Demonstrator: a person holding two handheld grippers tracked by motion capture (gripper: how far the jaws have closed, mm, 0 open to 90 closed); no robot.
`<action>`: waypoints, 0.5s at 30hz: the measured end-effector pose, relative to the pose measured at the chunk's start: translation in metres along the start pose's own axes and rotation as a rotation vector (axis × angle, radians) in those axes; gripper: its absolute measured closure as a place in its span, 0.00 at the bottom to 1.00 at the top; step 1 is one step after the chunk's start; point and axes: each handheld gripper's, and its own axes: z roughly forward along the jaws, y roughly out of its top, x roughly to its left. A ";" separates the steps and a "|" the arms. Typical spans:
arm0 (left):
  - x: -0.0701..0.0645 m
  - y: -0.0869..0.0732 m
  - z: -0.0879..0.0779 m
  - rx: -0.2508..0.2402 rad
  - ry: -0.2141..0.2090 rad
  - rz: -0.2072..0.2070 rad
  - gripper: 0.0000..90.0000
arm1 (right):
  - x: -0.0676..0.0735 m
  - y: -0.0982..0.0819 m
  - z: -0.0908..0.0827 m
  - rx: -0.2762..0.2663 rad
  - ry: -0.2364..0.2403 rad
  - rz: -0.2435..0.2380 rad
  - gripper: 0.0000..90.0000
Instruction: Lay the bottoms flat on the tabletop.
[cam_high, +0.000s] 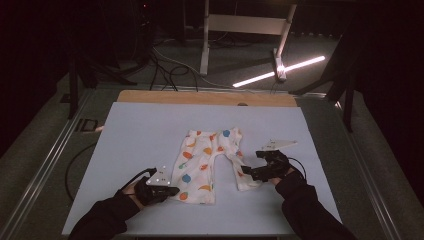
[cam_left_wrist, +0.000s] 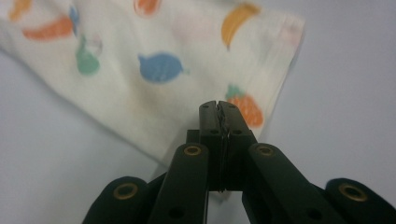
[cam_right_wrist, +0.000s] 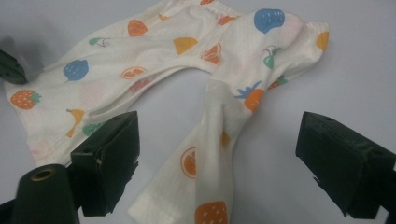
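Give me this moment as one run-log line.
left gripper: shut on trousers, leg edge | right gripper: open, astride other leg | trousers: flat on table, one leg twisted

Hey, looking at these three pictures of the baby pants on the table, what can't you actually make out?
- Left gripper view: whether the shut left hand-held gripper pinches the pants; its own jaws cover the cloth edge.
- Right gripper view: the hem of the near pant leg, cut off by the bottom edge.
- High view: the fruit prints on the pants, too small to name; the room beyond the table, too dark.
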 end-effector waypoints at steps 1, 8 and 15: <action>0.001 -0.002 0.001 0.006 -0.013 -0.009 1.00 | 0.000 0.000 0.000 0.001 0.000 0.000 0.15; 0.000 -0.009 -0.003 0.020 -0.013 -0.001 1.00 | 0.001 0.000 -0.001 -0.001 0.000 -0.001 0.15; -0.005 -0.018 -0.010 0.016 -0.016 0.002 0.98 | 0.001 -0.001 -0.002 -0.002 0.003 -0.006 0.15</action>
